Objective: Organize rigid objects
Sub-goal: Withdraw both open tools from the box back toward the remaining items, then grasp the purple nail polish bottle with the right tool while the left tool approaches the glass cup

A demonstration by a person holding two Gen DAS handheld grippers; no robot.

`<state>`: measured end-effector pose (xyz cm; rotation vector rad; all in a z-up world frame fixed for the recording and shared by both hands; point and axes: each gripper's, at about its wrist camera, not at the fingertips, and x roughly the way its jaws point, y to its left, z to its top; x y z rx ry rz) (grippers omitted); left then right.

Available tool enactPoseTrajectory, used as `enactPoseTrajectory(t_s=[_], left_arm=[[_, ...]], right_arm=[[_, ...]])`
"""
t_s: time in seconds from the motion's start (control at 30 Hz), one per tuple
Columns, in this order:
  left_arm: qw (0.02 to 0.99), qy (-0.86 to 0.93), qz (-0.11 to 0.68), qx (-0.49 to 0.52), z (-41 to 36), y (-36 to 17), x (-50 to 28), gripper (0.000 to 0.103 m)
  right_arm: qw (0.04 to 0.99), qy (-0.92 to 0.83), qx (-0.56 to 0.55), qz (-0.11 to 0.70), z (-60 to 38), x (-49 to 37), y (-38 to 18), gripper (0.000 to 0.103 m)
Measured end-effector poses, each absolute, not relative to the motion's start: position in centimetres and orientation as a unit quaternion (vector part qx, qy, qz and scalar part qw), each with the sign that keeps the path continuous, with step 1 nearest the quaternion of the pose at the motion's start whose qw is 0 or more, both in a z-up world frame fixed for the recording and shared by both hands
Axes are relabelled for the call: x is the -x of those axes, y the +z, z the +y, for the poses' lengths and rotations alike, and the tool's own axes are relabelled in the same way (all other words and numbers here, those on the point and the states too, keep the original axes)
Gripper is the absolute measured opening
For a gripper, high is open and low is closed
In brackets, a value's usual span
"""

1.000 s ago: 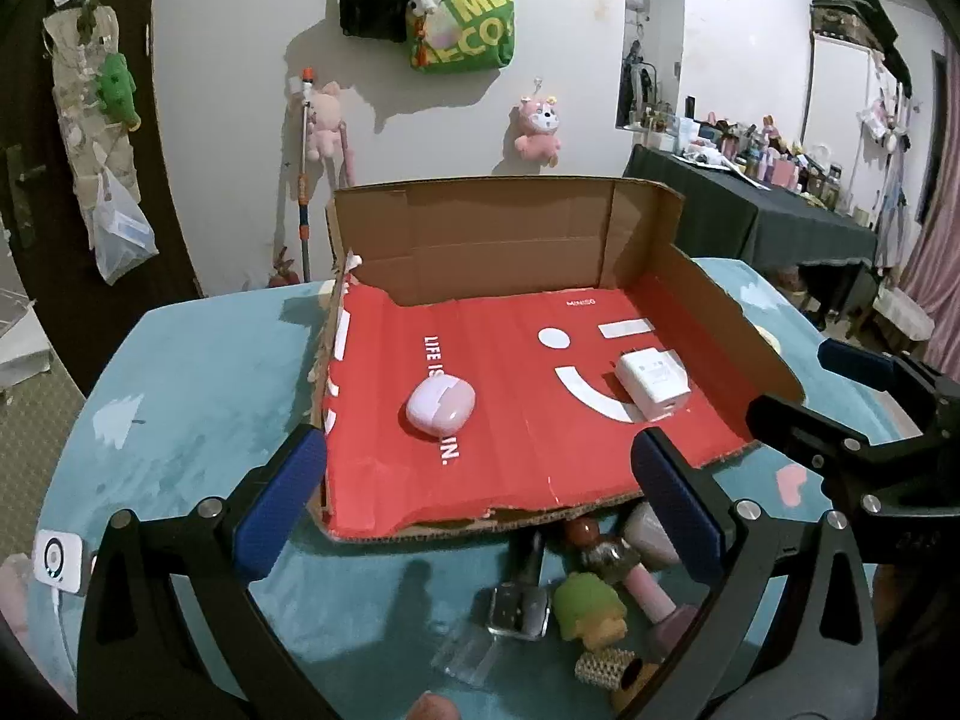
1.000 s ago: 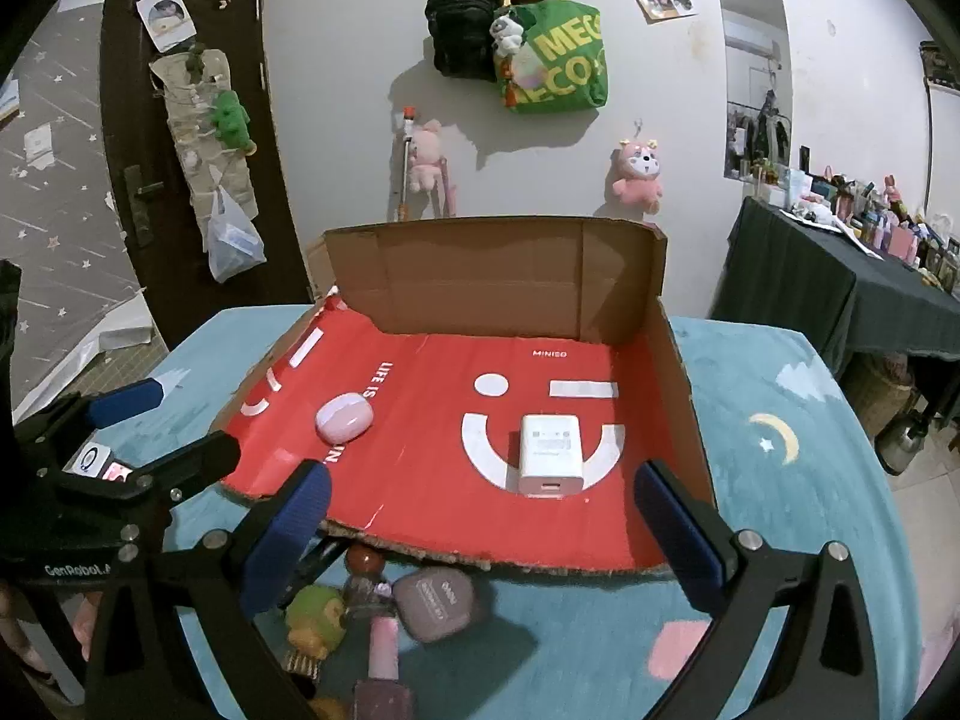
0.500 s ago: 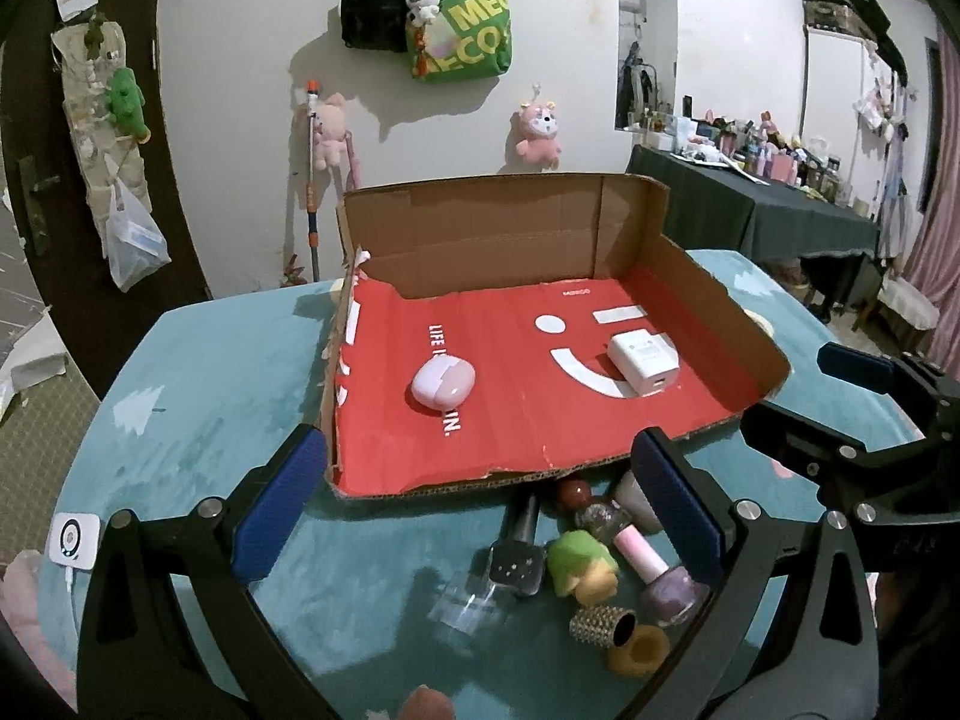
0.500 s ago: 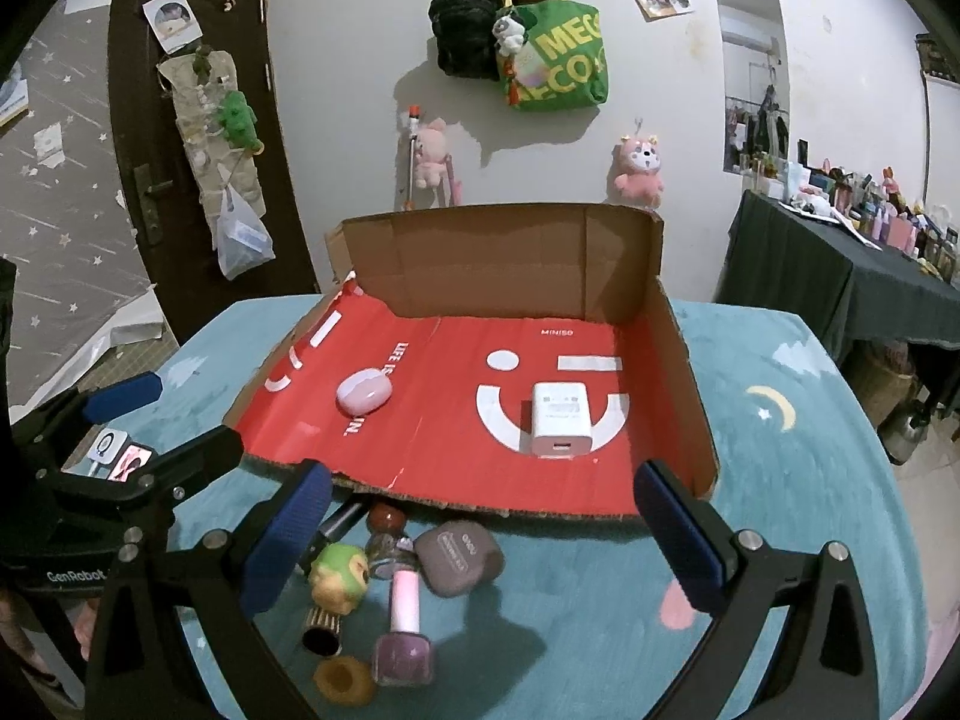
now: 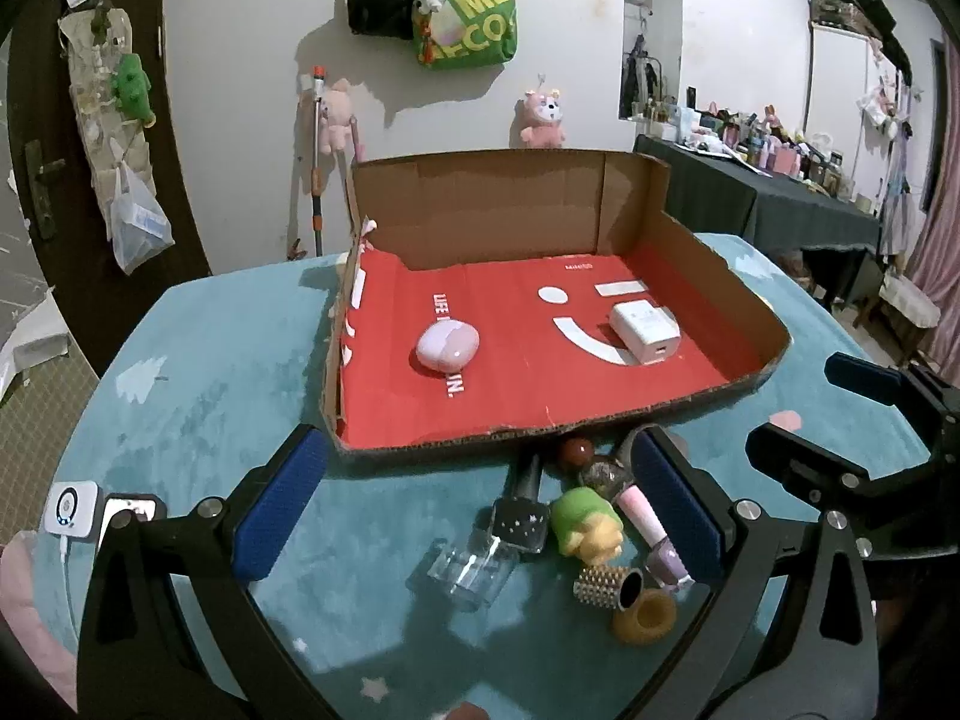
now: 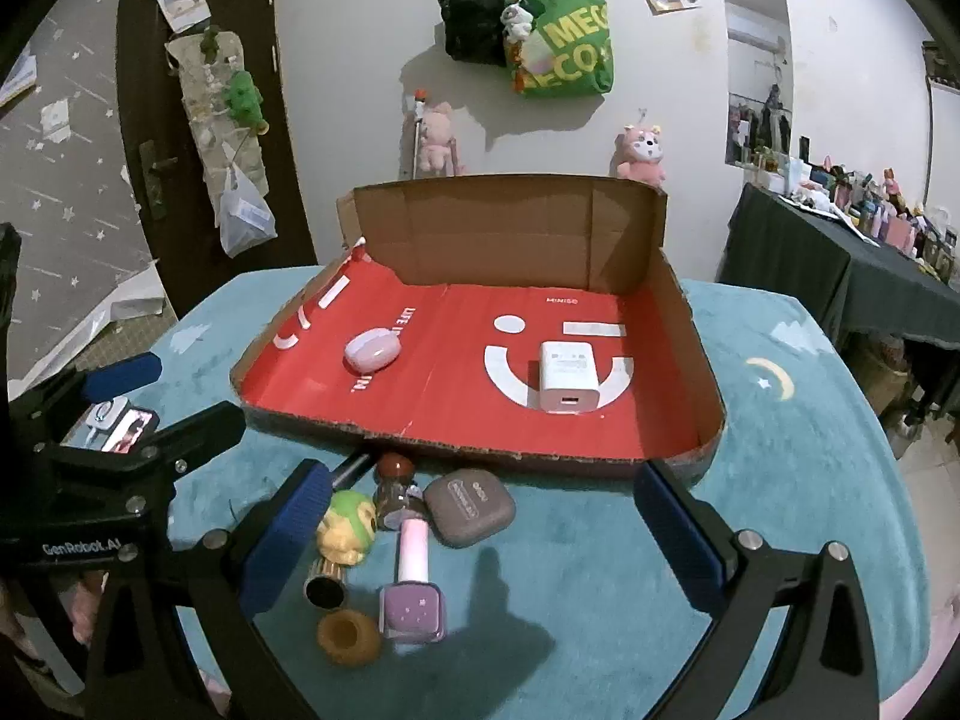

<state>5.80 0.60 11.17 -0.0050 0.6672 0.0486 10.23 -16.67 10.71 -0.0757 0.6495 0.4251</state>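
While both grippers hang spread wide and empty above the teal table [image 6: 780, 480], the loose pile sits just in front of the cardboard tray's [image 6: 702, 372] near edge. Already in the tray lie 2 things: a lilac case [image 6: 372, 350] and a white charger [image 6: 569, 377], well apart. The pink nail polish bottle [image 6: 413, 576] lies with its long axis pointing toward the tray, cap farthest from the right gripper [image 6: 480, 546], which looks nearer to it than the left gripper [image 5: 480, 510]. Crowding it are a green toy [image 6: 348, 525], a grey case [image 6: 471, 507] touching the cap, and a tan ring [image 6: 348, 636]. A clean pinch across the glass base seems likeliest.
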Motion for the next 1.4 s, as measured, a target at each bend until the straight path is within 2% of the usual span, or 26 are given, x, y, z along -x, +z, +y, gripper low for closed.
enactPoseTrajectory(t_s=[0.23, 0.4, 0.63, 0.77, 0.93, 1.23, 1.4], left_arm=[[0.941, 0.02, 0.337, 0.009, 0.7, 10.2, -5.1, 0.103], [0.938, 0.024, 0.345, 0.013, 1.1, 9.5, -5.0, 0.103], [0.936, 0.035, 0.351, 0.012, 1.4, 8.3, -4.6, 0.102], [0.934, 0.036, 0.355, 0.012, 1.4, 7.7, -4.4, 0.097], [0.93, 0.035, 0.366, 0.011, 1.4, 6.8, -4.3, 0.09], [0.922, 0.047, 0.384, 0.006, 1.6, 5.0, -4.3, 0.089], [0.915, 0.053, 0.399, 0.011, 2.2, 4.0, -4.7, 0.084]], right_arm=[[0.927, 0.211, 0.043, 0.307, -16.4, -9.0, 10.1, 0.102], [0.927, 0.213, 0.044, 0.305, -16.4, -8.3, 9.7, 0.095], [0.924, 0.219, 0.031, 0.311, -16.7, -7.9, 8.7, 0.078], [0.919, 0.227, 0.033, 0.321, -16.5, -7.5, 7.5, 0.071], [0.913, 0.23, 0.045, 0.333, -16.2, -7.0, 6.0, 0.067], [0.902, 0.229, 0.041, 0.363, -16.2, -7.1, 3.5, 0.065], [0.898, 0.23, 0.041, 0.373, -16.0, -7.2, 2.7, 0.065]])
